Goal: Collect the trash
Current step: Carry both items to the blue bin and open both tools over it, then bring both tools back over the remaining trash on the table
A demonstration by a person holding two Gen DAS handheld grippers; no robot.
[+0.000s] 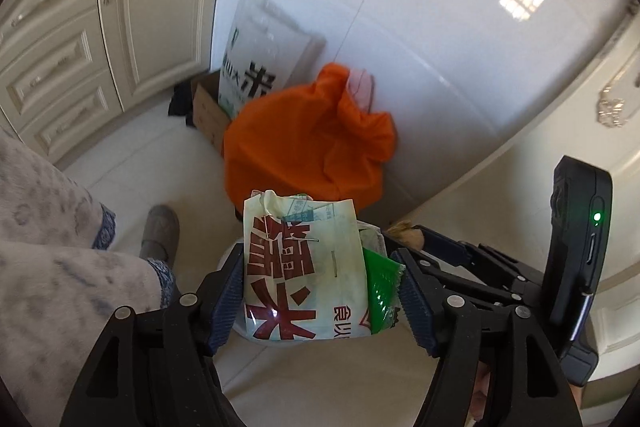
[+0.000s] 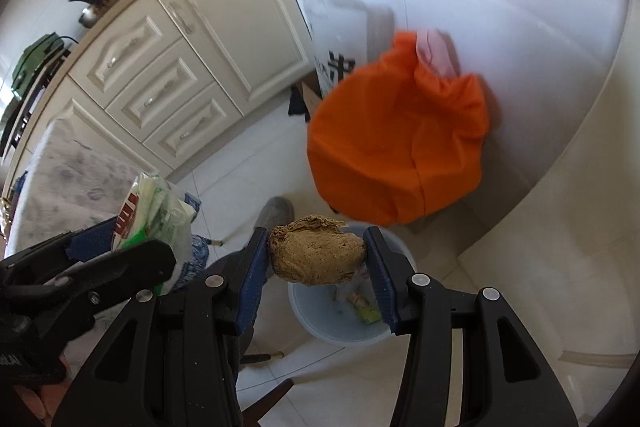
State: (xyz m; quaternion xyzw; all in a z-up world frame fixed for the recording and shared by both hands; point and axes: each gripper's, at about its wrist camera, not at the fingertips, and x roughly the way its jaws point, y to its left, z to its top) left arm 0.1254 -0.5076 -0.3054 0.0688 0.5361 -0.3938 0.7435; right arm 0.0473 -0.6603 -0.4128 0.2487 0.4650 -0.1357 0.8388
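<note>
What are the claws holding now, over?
Left claw shut on food wrappers. Right claw shut on brown paper wad, above bucket. Nothing in the way.

I count two grippers of mine, the left gripper (image 1: 320, 291) and the right gripper (image 2: 318, 259); two wrappers at its twelve o'clock, a white rice bag (image 1: 300, 267) and a green packet (image 1: 382, 291); one brown wad (image 2: 316, 251); one orange bag (image 2: 400, 139); one pale bucket (image 2: 336, 323) at six o'clock
</note>
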